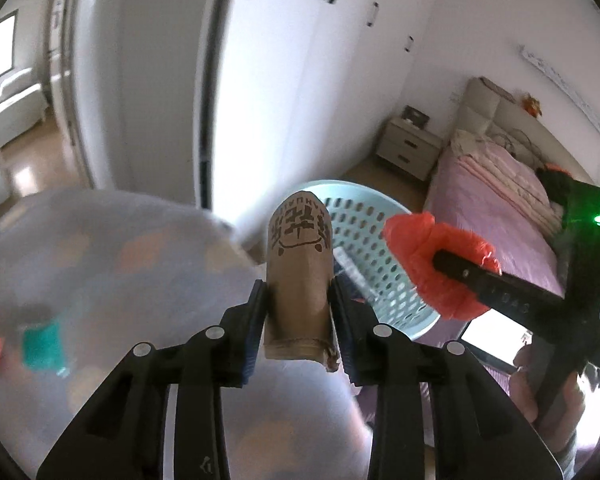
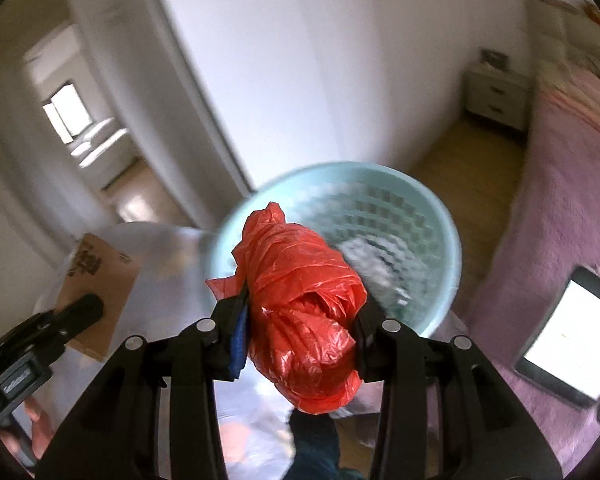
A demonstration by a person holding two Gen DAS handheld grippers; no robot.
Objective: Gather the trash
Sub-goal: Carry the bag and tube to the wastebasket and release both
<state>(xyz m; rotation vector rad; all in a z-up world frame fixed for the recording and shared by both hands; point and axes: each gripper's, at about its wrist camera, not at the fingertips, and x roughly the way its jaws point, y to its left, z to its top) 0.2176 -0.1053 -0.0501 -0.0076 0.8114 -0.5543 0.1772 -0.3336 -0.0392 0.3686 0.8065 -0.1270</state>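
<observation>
My left gripper is shut on a folded brown cardboard piece printed with black characters; its blue pads press both sides. Beyond it stands a light blue perforated basket. In the right wrist view my right gripper is shut on a crumpled red plastic bag, held just in front of the basket. The left wrist view shows that red bag at the right, wrapped round the right gripper. The cardboard and left gripper appear at the lower left of the right wrist view.
A large translucent plastic bag holding blurred coloured items fills the lower left. A bed with a pink cover lies at the right, with a lit tablet on it. A nightstand, white wardrobe doors and an open doorway stand behind.
</observation>
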